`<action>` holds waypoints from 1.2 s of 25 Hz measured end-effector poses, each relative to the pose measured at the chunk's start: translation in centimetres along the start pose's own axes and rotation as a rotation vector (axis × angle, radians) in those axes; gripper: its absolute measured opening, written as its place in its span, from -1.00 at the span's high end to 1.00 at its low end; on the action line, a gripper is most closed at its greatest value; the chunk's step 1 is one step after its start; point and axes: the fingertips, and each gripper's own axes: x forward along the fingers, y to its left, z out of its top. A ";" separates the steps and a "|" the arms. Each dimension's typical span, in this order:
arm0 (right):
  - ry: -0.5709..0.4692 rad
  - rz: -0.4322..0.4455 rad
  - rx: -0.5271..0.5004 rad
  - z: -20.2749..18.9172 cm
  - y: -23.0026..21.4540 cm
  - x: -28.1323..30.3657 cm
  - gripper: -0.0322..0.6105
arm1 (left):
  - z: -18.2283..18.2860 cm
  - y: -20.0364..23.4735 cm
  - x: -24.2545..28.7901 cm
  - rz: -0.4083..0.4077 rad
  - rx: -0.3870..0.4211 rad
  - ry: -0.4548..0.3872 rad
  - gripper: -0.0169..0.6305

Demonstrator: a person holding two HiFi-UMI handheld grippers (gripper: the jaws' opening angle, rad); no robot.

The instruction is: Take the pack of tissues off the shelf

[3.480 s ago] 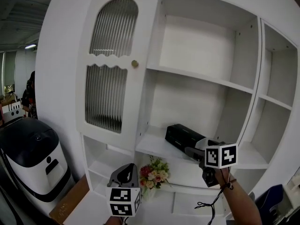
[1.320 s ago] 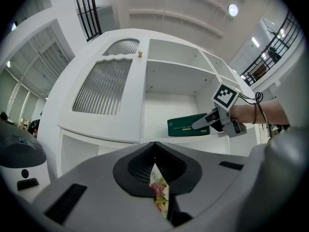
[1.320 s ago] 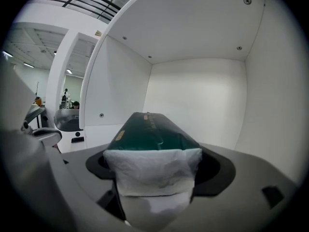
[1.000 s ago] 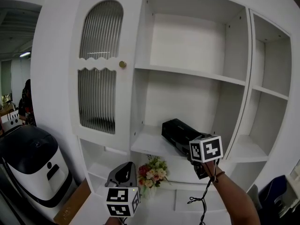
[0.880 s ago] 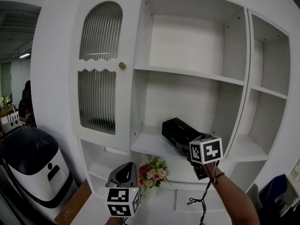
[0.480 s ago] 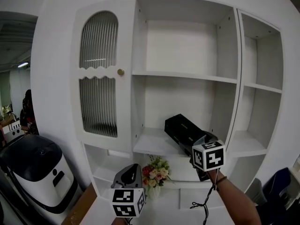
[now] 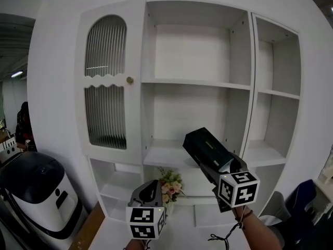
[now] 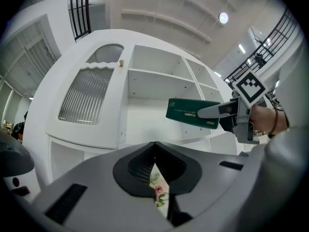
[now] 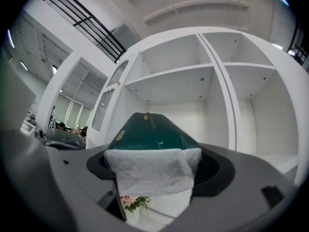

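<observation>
Right gripper (image 7: pixel 222 166) is clamped on the near end of the pack (image 7: pixel 204 144). The pack juts ahead of it, apparently clear of the shelf (image 7: pixel 156 159). Recommended: keep the clamp firm, keep the pack level and draw straight back. Left gripper (image 7: pixel 148 192) is closed and empty, lower left.

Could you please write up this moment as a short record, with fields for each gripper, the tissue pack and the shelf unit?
Right gripper: shut on the tissue pack, white tissue showing at its near end
Tissue pack: dark green, held in the air in front of the shelf unit, resting on no board
Left gripper: shut, holding nothing
Flowers: in a lower compartment
Task status: pack off the shelf
</observation>
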 end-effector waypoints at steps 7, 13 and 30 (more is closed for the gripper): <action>-0.059 -0.088 0.057 -1.5 -0.1 -6.6 -0.42 | -1.5 -1.4 -0.8 -0.051 -0.012 0.025 0.91; -0.028 -0.187 0.100 -5.4 0.0 -11.4 -0.42 | -3.4 -2.7 -1.4 -0.085 -0.040 0.044 0.91; 0.049 -0.265 0.256 -15.3 2.0 -14.7 -0.42 | -11.6 -5.1 -3.0 -0.101 -0.116 0.159 0.91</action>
